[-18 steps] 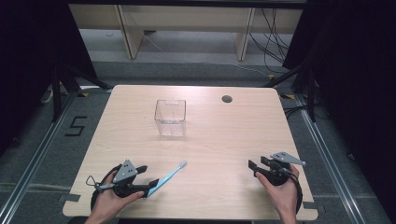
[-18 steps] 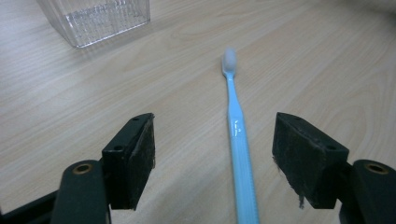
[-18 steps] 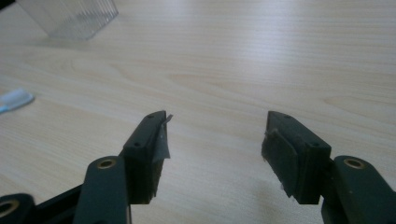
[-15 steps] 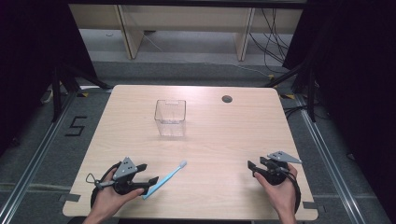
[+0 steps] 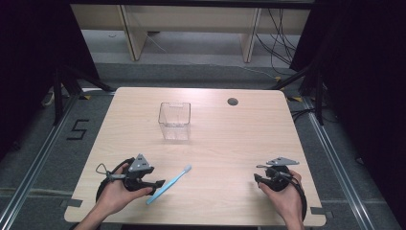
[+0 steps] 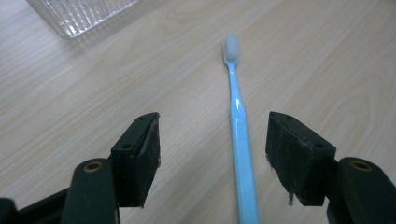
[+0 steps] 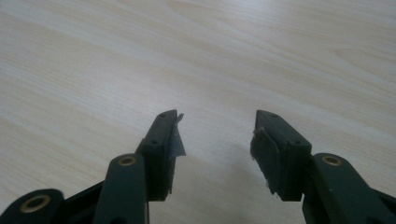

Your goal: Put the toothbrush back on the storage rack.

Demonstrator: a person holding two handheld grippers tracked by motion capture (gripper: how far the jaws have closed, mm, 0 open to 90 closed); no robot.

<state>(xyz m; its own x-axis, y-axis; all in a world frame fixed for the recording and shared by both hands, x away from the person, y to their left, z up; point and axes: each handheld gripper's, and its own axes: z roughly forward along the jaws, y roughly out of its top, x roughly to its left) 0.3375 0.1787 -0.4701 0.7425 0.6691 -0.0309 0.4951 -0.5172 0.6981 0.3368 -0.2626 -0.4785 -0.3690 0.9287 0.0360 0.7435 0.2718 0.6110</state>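
A light blue toothbrush with a white head lies flat on the wooden table, near the front left. My left gripper rests at its handle end. In the left gripper view the toothbrush runs between the jaws of my left gripper, nearer the right-hand jaw. The jaws stand wide and neither pad touches the toothbrush. My right gripper sits at the front right. In its own view the right gripper is open over bare wood, with nothing between its jaws.
A clear plastic box stands upright at the middle rear of the table, and its ribbed corner shows beyond the toothbrush. A round cable hole lies near the far edge. Dark floor and metal rails flank the table.
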